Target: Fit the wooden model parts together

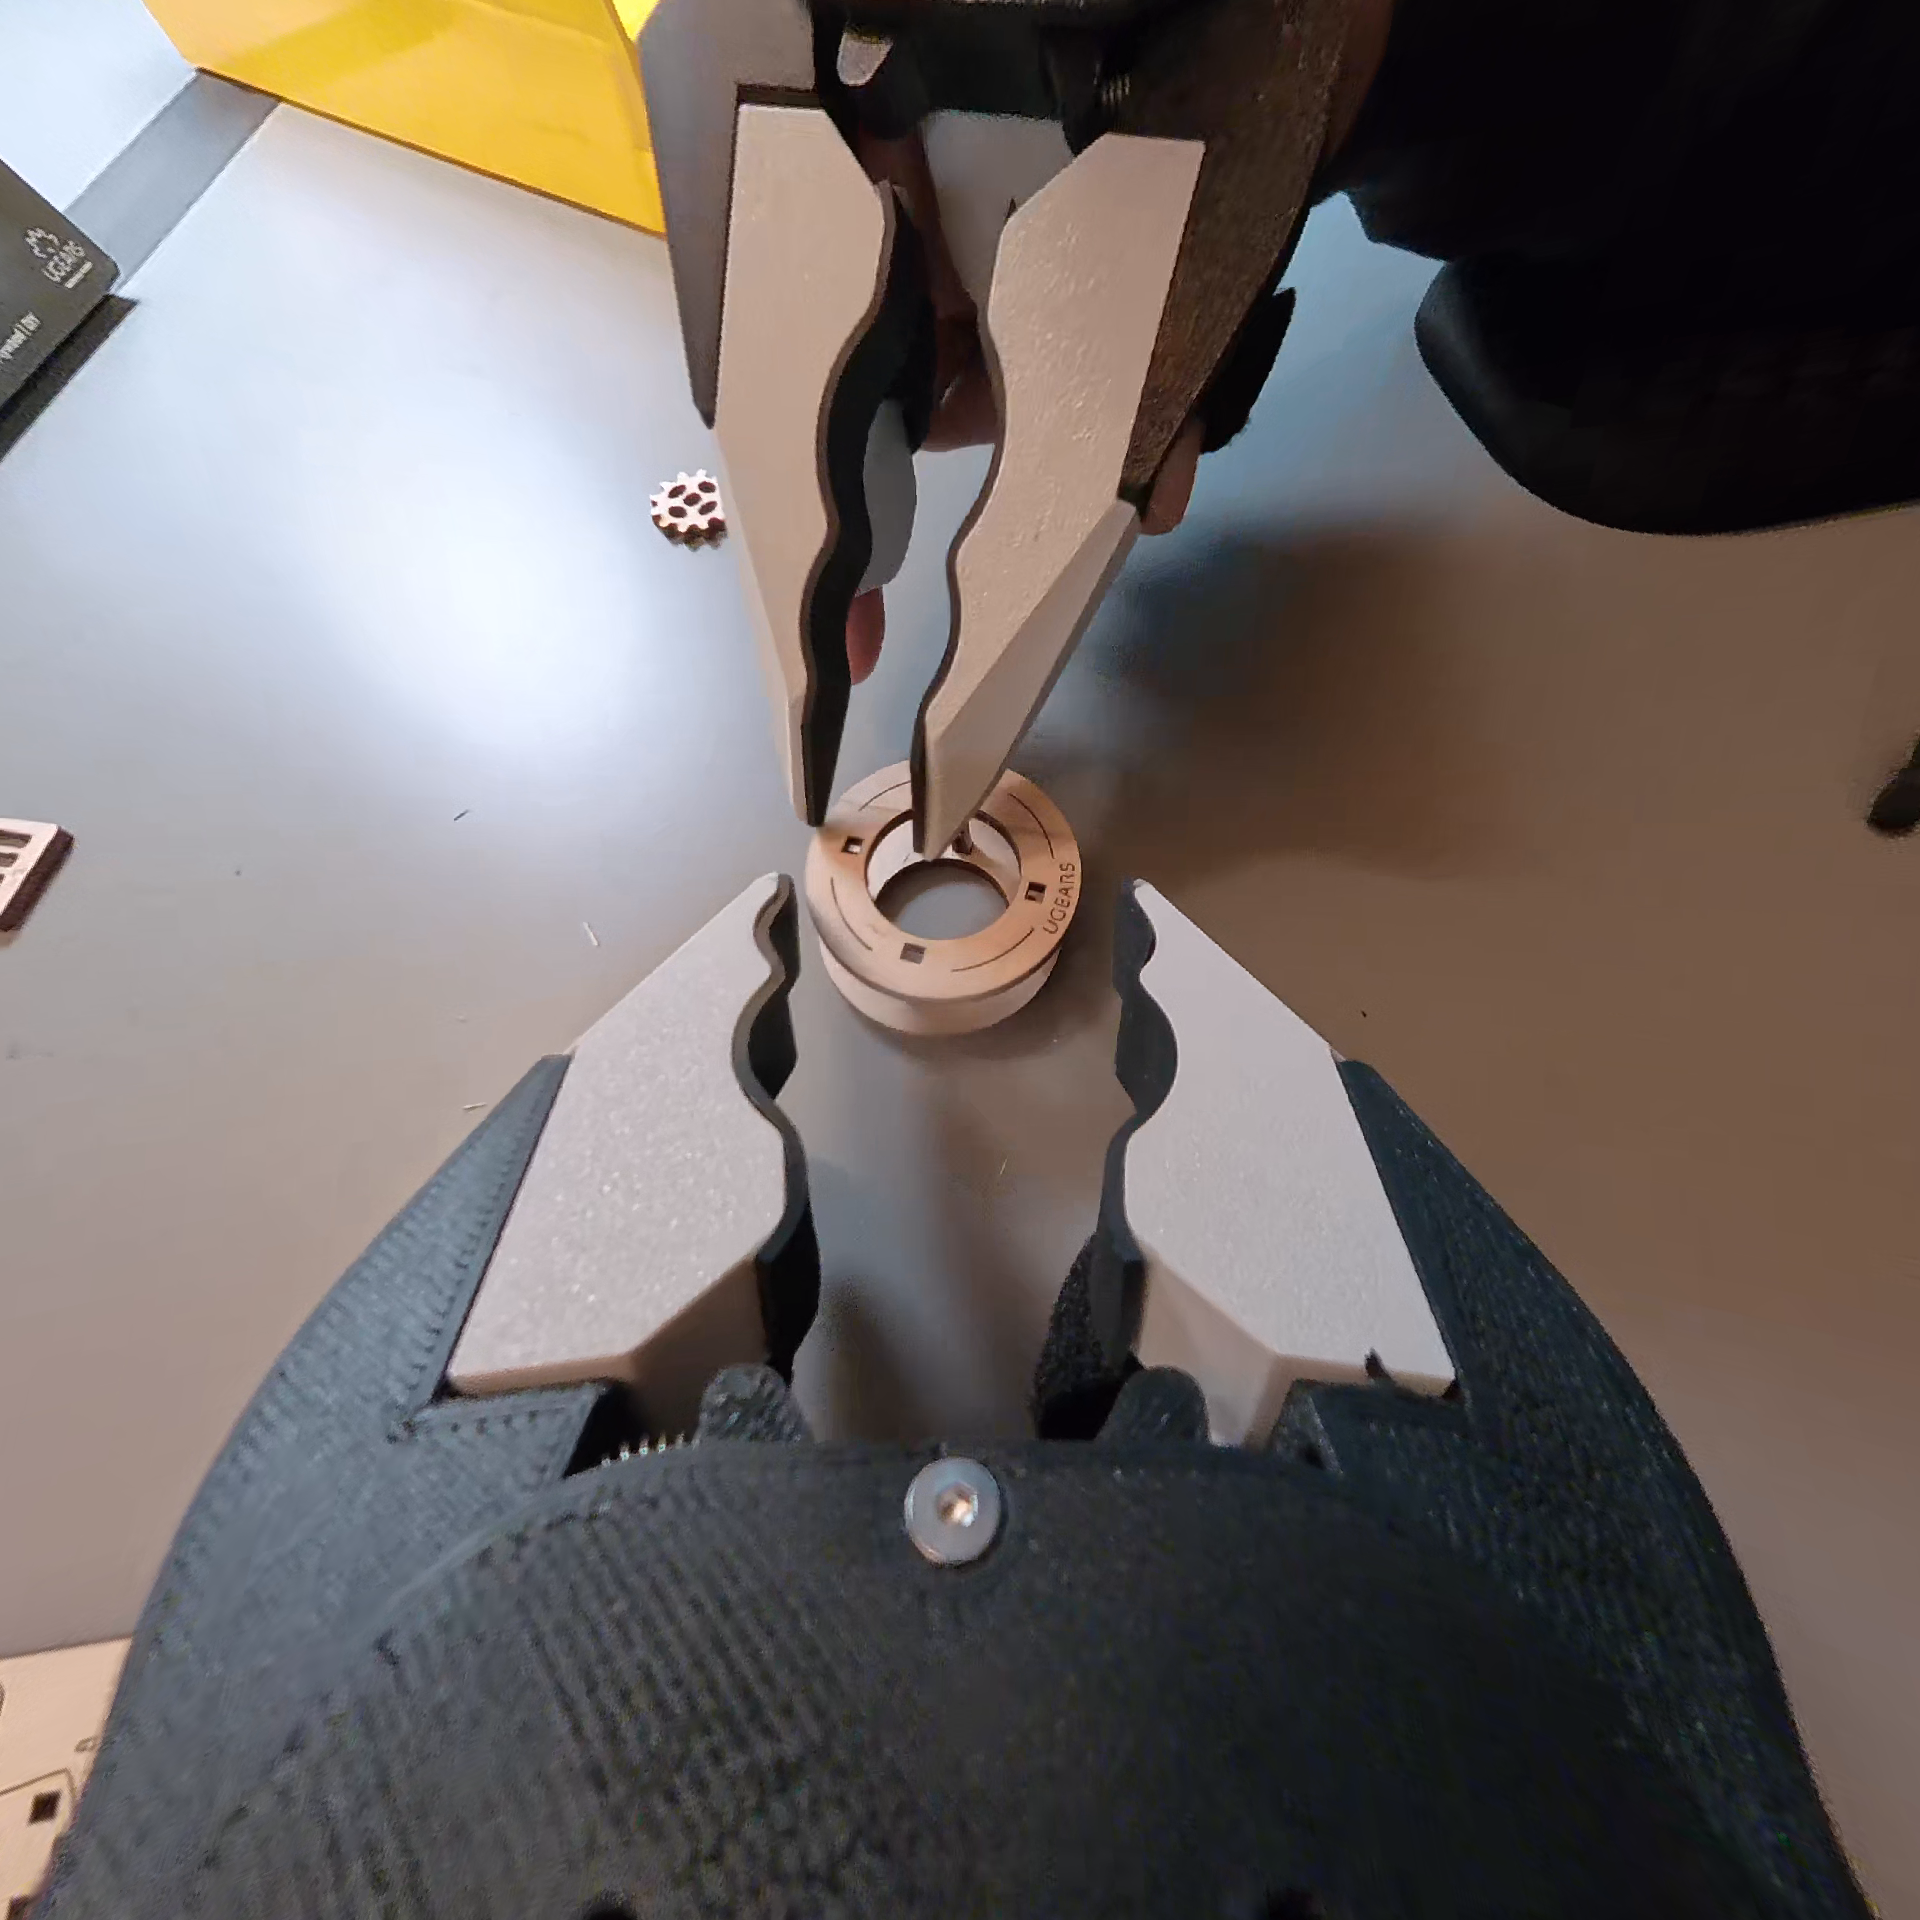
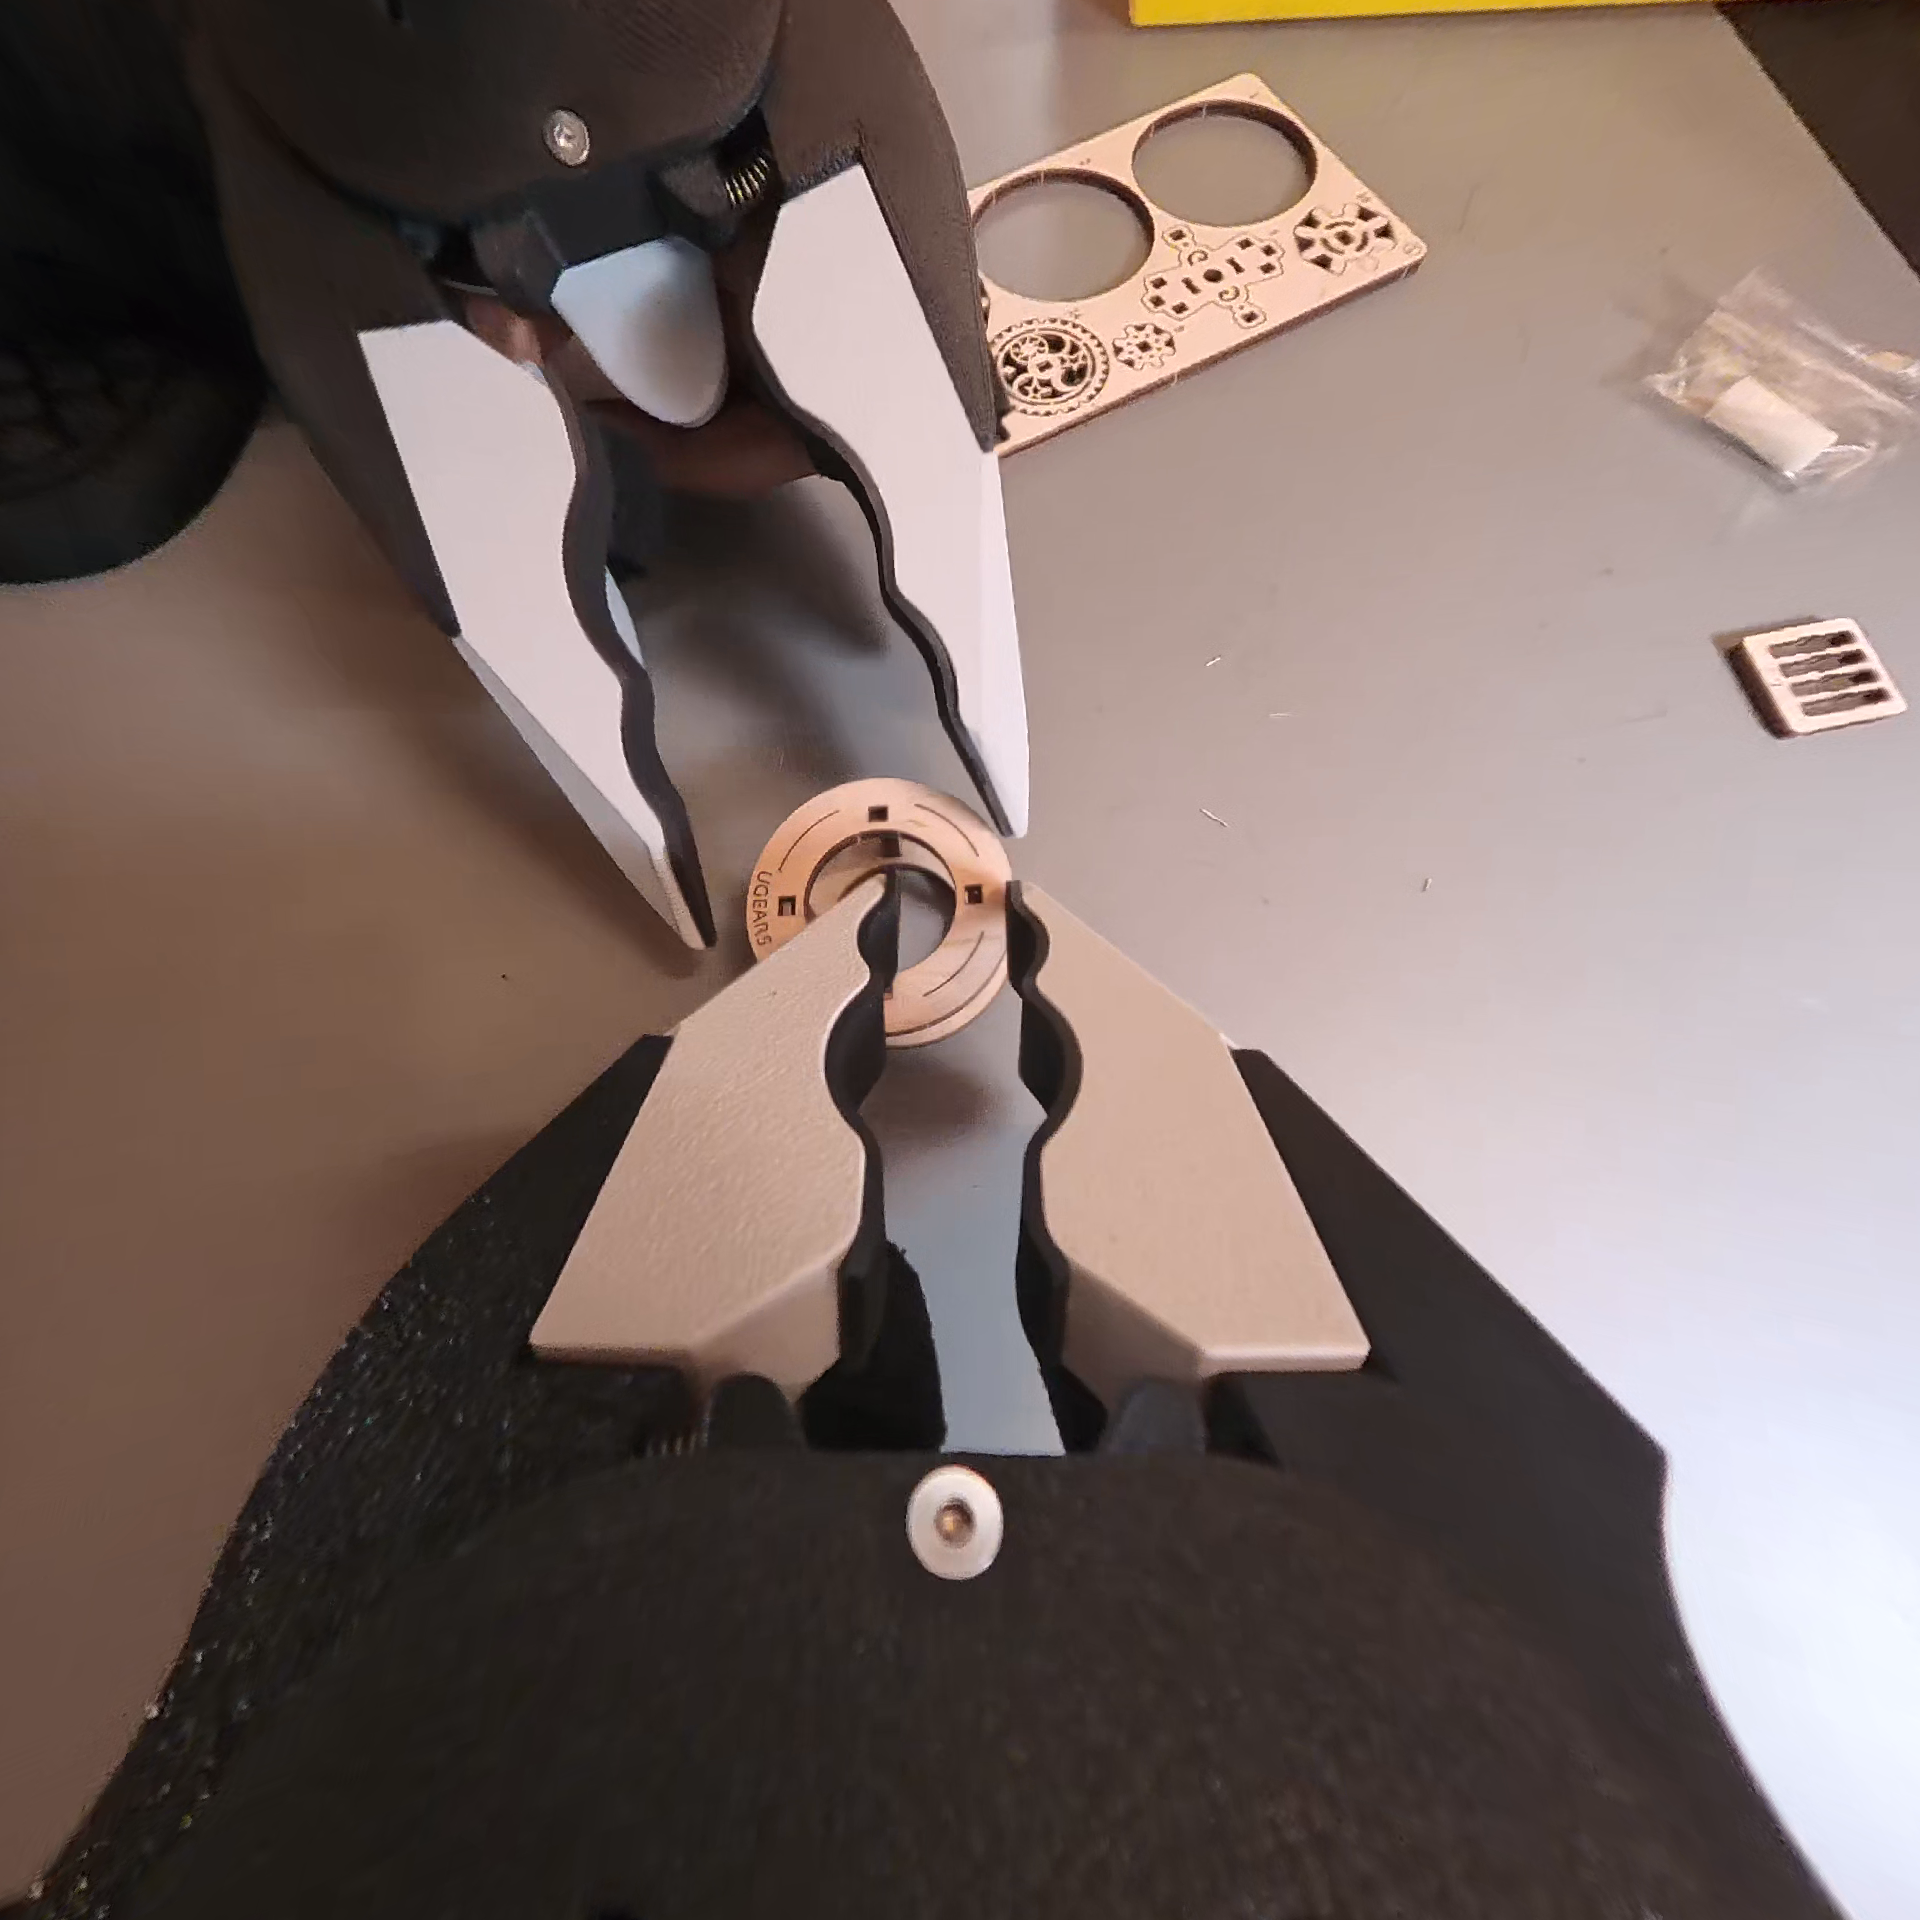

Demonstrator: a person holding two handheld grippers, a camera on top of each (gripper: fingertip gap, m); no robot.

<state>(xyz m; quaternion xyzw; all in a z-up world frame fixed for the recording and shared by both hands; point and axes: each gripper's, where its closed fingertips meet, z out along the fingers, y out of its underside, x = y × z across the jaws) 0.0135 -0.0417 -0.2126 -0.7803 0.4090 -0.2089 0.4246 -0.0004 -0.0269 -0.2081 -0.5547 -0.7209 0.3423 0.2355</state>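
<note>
A stacked wooden ring lies flat on the grey table. My left gripper is open wide, one fingertip on each side of the ring, close to its outer edge. My right gripper comes from the opposite side with narrow jaws that straddle the ring's band. One finger reaches into the centre hole and the other sits outside the rim, with a small gap showing. The right gripper also shows in the left wrist view, and the left in the right wrist view.
A small wooden gear lies behind the ring. A yellow box and a black booklet stand farther off. A punched wooden sheet, a plastic bag and a slotted wooden piece lie to the side. My left and right fingertips are right by each other. The slotted wooden piece is about equally far from each gripper, around 20 cm.
</note>
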